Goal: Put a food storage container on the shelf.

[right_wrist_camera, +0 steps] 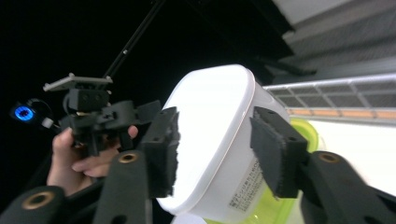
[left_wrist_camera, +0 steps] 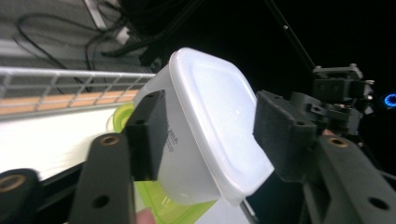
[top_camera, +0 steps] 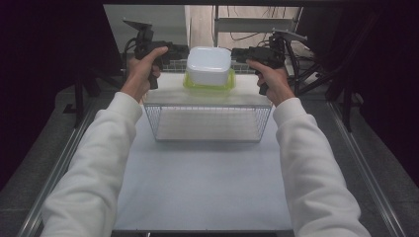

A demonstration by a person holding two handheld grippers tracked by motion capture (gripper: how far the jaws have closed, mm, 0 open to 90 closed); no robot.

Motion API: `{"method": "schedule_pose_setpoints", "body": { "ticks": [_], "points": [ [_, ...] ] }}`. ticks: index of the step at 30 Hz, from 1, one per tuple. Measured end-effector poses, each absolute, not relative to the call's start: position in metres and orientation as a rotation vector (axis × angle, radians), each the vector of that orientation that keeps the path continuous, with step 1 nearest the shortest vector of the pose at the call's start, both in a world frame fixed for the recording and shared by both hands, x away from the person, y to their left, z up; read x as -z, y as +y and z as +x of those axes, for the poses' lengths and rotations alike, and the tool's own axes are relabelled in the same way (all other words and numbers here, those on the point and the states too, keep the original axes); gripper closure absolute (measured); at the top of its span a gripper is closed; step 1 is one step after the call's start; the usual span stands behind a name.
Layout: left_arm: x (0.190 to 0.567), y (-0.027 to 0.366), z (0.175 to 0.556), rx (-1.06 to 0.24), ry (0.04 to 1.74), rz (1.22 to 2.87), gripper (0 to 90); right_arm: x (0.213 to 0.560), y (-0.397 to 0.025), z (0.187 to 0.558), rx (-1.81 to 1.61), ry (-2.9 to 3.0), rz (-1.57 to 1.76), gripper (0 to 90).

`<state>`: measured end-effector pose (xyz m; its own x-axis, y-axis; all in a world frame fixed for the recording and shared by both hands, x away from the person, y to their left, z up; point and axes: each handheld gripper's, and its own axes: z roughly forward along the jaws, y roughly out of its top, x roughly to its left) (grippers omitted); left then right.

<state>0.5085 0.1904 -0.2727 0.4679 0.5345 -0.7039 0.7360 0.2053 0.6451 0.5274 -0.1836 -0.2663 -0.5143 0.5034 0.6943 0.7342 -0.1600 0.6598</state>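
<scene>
This looked like a lab: a white test table (top_camera: 207,187) ringed by black curtains, metal framing and loose cables (left_wrist_camera: 56,37).

- A wire basket (top_camera: 207,123) stands on the desk (top_camera: 202,187), toward its far side.
- A tub (top_camera: 209,64) sits upside down on a lid (top_camera: 210,85), above the basket's far edge.
- The left claw (top_camera: 178,52) is at the tub's left, the right claw (top_camera: 239,54) at its right.
- Each claw's jaws straddle the tub.

- White table top (top_camera: 202,182) w/ metal side rails (top_camera: 59,163)
- Grey floor (top_camera: 29,148) either side
- Dark surrounds; cables (top_camera: 247,34) on pale wall at back
</scene>
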Motion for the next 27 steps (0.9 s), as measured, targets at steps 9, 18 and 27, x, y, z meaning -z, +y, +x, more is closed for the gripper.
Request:
{"method": "schedule_pose_setpoints", "body": {
  "ticks": [9, 18, 27],
  "points": [
    [0.263, 0.193, 0.476, 0.086, 1.093, 1.516, 34.5, 0.256, -0.199, 0.500, 1.828, -2.152, -1.318, 36.4],
    [0.281, 0.195, 0.422, -0.005, 1.020, 1.567, 27.7, 0.265, -0.210, 0.455, 1.839, -2.311, -1.212, 30.9],
    [0.318, 0.193, 0.378, -0.030, 0.981, 1.616, 27.2, 0.291, -0.230, 0.409, 1.883, -2.343, -1.197, 30.1]
  ]
}}
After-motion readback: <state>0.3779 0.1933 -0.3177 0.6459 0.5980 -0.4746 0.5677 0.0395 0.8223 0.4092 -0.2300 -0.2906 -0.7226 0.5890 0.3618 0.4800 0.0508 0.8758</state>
